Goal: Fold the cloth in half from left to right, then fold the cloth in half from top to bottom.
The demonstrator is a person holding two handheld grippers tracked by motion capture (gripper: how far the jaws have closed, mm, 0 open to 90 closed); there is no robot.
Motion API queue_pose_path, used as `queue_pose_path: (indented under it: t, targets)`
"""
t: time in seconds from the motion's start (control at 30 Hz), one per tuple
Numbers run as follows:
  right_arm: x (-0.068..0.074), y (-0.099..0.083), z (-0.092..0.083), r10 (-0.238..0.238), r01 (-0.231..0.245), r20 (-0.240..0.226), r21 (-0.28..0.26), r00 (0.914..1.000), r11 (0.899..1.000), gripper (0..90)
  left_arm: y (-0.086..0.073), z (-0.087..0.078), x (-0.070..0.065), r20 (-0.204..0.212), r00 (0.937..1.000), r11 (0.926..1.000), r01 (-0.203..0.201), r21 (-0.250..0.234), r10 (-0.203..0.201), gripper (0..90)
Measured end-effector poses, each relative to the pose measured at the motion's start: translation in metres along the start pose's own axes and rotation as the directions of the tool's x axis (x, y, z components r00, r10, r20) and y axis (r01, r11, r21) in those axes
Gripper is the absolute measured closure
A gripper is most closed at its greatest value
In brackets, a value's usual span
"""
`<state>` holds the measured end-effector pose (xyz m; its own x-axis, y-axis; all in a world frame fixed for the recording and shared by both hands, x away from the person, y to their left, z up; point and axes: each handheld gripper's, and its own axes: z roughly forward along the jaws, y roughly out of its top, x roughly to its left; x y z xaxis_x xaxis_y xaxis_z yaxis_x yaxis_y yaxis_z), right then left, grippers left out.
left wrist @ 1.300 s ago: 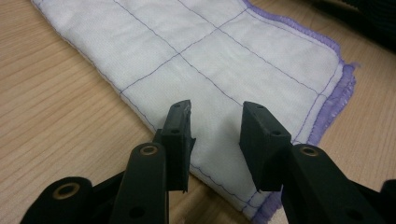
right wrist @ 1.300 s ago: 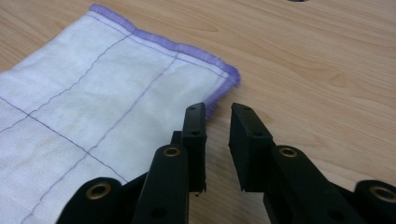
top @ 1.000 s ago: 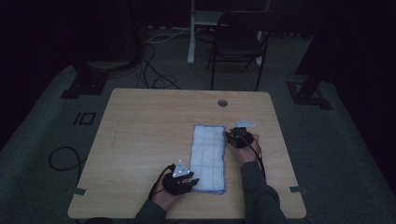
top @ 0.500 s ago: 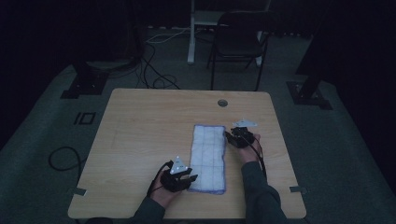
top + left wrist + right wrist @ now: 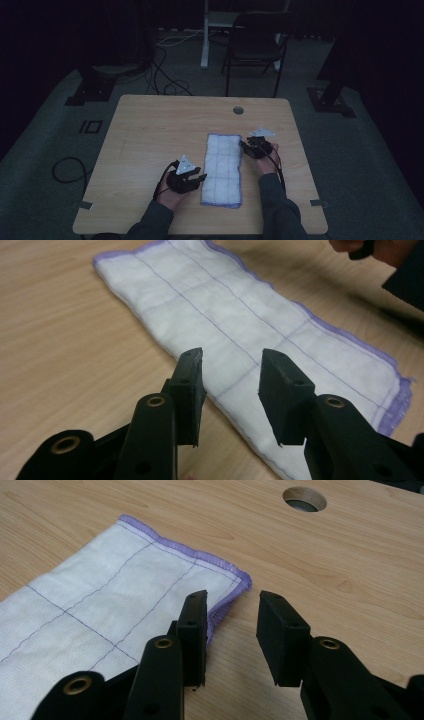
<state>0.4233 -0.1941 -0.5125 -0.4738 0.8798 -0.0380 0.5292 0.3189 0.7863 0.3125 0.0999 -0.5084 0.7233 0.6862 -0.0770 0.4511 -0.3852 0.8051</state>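
A folded white cloth point(image 5: 222, 167) with a purple hem lies lengthwise on the wooden table point(image 5: 150, 130). My left gripper point(image 5: 201, 177) is at the cloth's left edge near its near end. In the left gripper view its jaws point(image 5: 232, 367) stand open just above the cloth's point(image 5: 250, 325) long edge with nothing between them. My right gripper point(image 5: 245, 146) is at the cloth's right side near the far corner. Its jaws point(image 5: 232, 607) have just been opening and hold nothing. The hemmed corner of the cloth point(image 5: 100, 605) lies beside the left jaw, and bare wood shows in the gap.
A round cable hole point(image 5: 238, 109) point(image 5: 304, 499) is in the table beyond the cloth. A dark chair point(image 5: 255, 45) and a white post stand behind the table, with cables on the floor at left. The other hand point(image 5: 380, 250) shows at the left gripper view's top right.
My left hand has lifted a little and shifted farther along the cloth's left edge. The right hand and the cloth have stayed in place.
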Motion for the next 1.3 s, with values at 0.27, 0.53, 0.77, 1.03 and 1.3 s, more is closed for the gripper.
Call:
queue_pose_path:
  t: [0.27,0.53,0.77,1.03,1.3]
  targets:
    - [-0.001,0.000,0.000,0.000,0.000,-0.002,0.001,1.0000,1.000,65.2,0.009,0.002,0.012,-0.026,0.9996,1.0000,-0.007,0.000,0.007,62.3]
    - [0.000,0.000,0.000,0.001,-0.001,-0.008,-0.001,1.0000,1.000,64.7,0.016,0.011,0.024,-0.037,0.9992,0.9999,0.015,0.000,-0.015,62.2]
    - [0.000,0.000,-0.001,0.002,-0.002,-0.009,-0.004,1.0000,1.000,64.8,0.022,0.020,0.030,-0.039,0.9990,0.9996,0.023,-0.015,-0.023,61.8]
    - [0.000,0.000,0.001,0.001,-0.001,-0.003,0.000,1.0000,1.000,66.7,0.030,0.038,0.040,-0.060,0.9970,0.9986,0.047,-0.023,-0.049,61.9]
    - [0.003,0.001,0.003,0.008,-0.008,-0.001,-0.004,1.0000,1.000,70.3,0.041,0.050,0.051,-0.084,0.9939,0.9971,0.068,-0.033,-0.071,61.8]
